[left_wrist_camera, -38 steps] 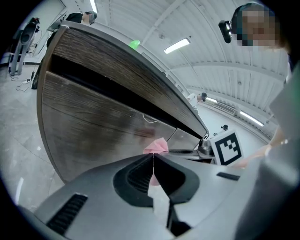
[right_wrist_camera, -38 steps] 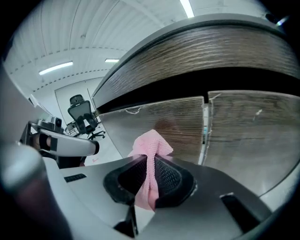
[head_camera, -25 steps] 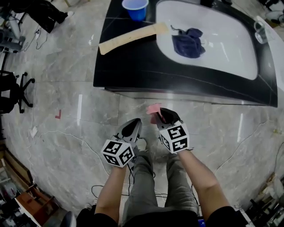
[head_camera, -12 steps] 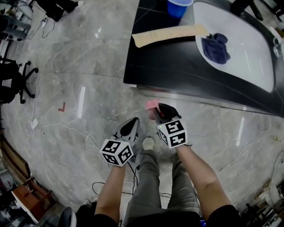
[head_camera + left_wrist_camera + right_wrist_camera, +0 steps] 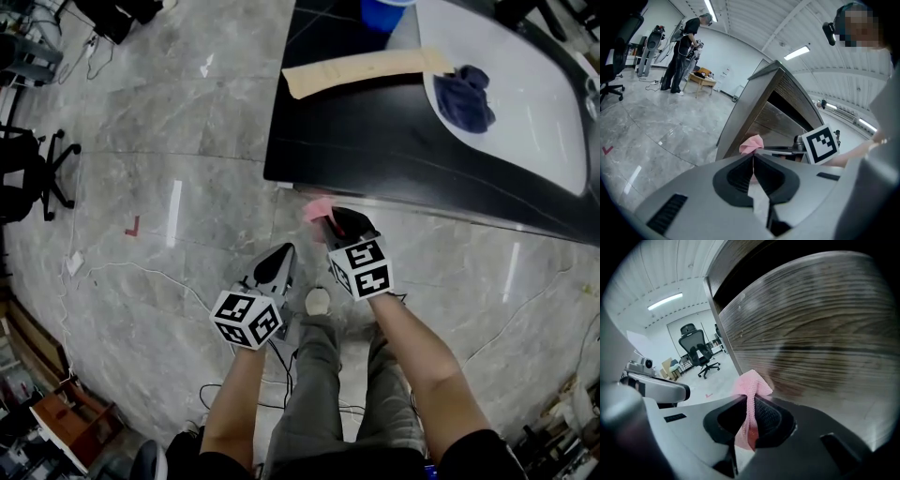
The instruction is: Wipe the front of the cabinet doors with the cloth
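Grey marble-patterned floor [image 5: 141,141] spreads below a black stone surface [image 5: 375,150] with a white basin [image 5: 525,112] holding a dark blue rag [image 5: 466,98]. The right gripper [image 5: 751,401] has its fingers [image 5: 772,416] pressed together on a pink waffle-textured cloth [image 5: 751,385]. The cloth's bunched tip sticks up just beside the wood-grain cabinet door [image 5: 811,333]; whether they touch cannot be made out. The left gripper [image 5: 753,155] hangs nearby, fingers [image 5: 733,176] closed on nothing.

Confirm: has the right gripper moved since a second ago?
Yes. The right gripper, shut on the cloth, has moved forward in the head view, closer to the counter edge.
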